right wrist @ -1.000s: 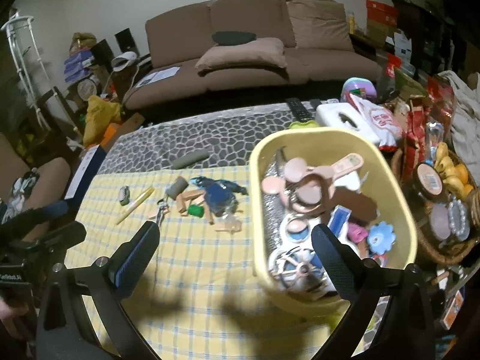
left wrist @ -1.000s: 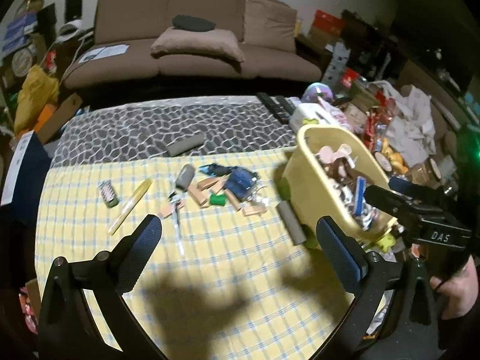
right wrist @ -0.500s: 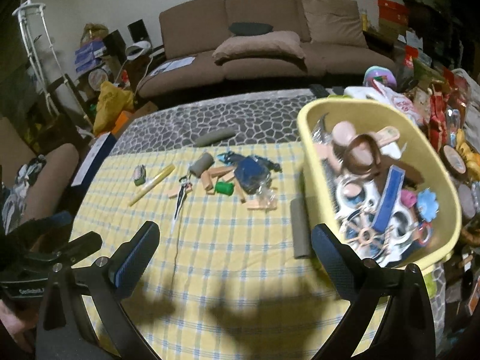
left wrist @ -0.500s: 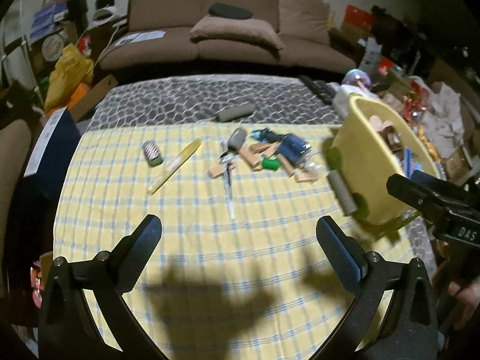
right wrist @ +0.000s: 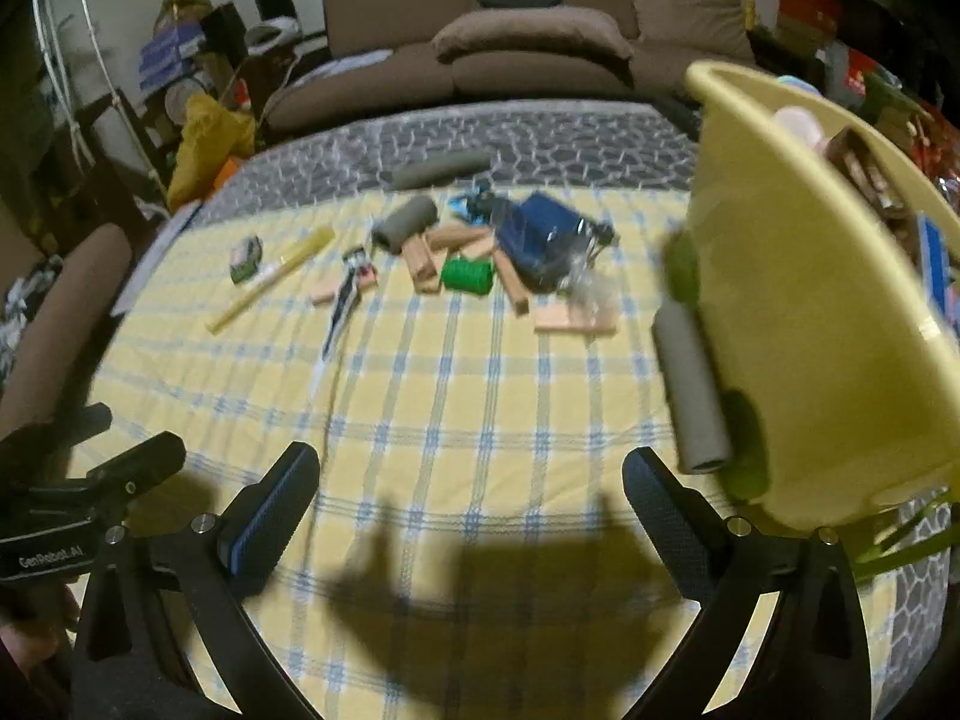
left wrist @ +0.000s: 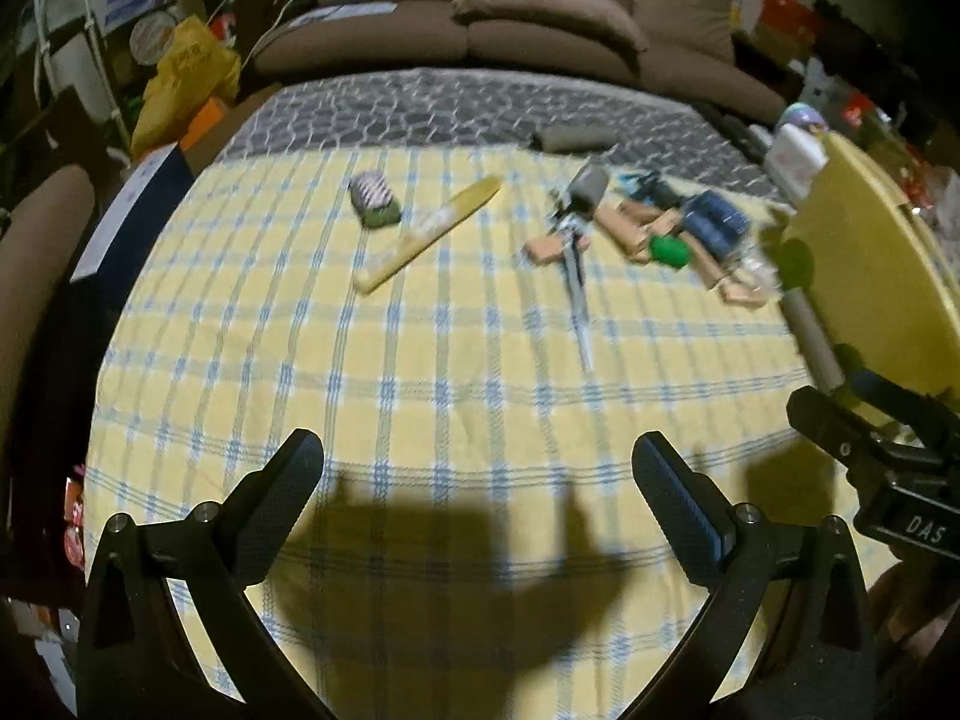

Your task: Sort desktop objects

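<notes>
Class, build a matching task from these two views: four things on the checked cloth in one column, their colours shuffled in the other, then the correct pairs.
Things
1. spool
2. long stick
3. tub
4. foam roll beside the tub

Colours
A. grey
B. pale yellow, flat
C. green
D. yellow-green, tall-sided

Pairs: 1-C, 2-B, 3-D, 4-A

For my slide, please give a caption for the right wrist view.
Open right hand-held gripper above checked cloth, small objects scattered ahead, yellow tub at right.
</notes>
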### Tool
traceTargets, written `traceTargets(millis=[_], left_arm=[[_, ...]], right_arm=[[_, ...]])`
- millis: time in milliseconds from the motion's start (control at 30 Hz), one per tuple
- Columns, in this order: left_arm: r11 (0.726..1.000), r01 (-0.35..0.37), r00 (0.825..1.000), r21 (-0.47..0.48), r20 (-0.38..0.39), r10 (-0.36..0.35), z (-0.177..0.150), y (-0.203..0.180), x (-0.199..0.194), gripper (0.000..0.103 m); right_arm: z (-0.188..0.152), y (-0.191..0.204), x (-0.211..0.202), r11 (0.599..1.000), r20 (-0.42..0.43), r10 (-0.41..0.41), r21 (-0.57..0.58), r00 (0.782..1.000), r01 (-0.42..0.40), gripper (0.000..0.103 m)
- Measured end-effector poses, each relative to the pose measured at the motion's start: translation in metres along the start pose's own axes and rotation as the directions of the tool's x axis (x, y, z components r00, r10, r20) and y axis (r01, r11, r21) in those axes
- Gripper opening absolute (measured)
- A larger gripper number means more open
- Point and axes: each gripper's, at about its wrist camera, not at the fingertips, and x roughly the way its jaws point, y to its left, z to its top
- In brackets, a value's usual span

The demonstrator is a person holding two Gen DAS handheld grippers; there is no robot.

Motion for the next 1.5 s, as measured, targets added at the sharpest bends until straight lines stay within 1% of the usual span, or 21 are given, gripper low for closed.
traceTargets(millis=[67, 200, 367, 500, 633, 767, 933, 1100, 1500], left_arm=[[1.000, -0.014, 1.000, 0.000, -0.004, 0.014, -0.005, 0.003, 0.009, 0.103], [0.999, -0.033, 0.999, -0.006, -0.015, 0.033, -0.011, 0.009, 0.023, 0.103], [0.997, -0.074, 0.997, 0.008, 0.000, 0.074, -0.014, 0.008, 0.033, 0.103], [0.997, -0.073, 0.997, -0.001, -0.029, 0.073, -0.020, 0.008, 0.045, 0.103], [0.995, -0.096, 0.994, 0.004, -0.042, 0.096, -0.026, 0.005, 0.055, 0.103], [0.995, -0.097, 0.995, -0.015, -0.020, 0.097, -0.028, 0.004, 0.056, 0.103], [0.995, -0.100, 0.994, -0.023, 0.037, 0.101, -0.033, 0.004, 0.056, 0.103], [0.995, -0.094, 0.994, -0.020, 0.060, 0.095, -0.035, 0.005, 0.056, 0.103], [0.995, -0.093, 0.993, -0.024, 0.066, 0.094, -0.035, 0.006, 0.055, 0.103]], right_arm=[[-0.002, 0.001, 0.009, 1.000, -0.005, 0.003, -0.001, 1.000, -0.003, 0.102], [-0.009, 0.007, 0.024, 0.999, -0.018, -0.018, -0.031, 1.000, 0.017, 0.102], [-0.017, 0.012, 0.036, 0.999, -0.025, -0.036, -0.037, 0.999, 0.035, 0.102], [-0.023, 0.013, 0.046, 0.998, -0.033, -0.046, -0.037, 0.998, 0.045, 0.102], [-0.030, 0.013, 0.052, 0.998, -0.040, -0.055, -0.043, 0.998, 0.053, 0.102], [-0.033, 0.014, 0.052, 0.997, -0.029, -0.064, -0.052, 0.998, 0.063, 0.103], [-0.037, 0.016, 0.052, 0.995, -0.002, -0.082, -0.058, 0.997, 0.082, 0.103], [-0.038, 0.018, 0.052, 0.994, 0.015, -0.092, -0.061, 0.996, 0.092, 0.103], [-0.037, 0.017, 0.053, 0.994, 0.014, -0.091, -0.058, 0.996, 0.092, 0.103]])
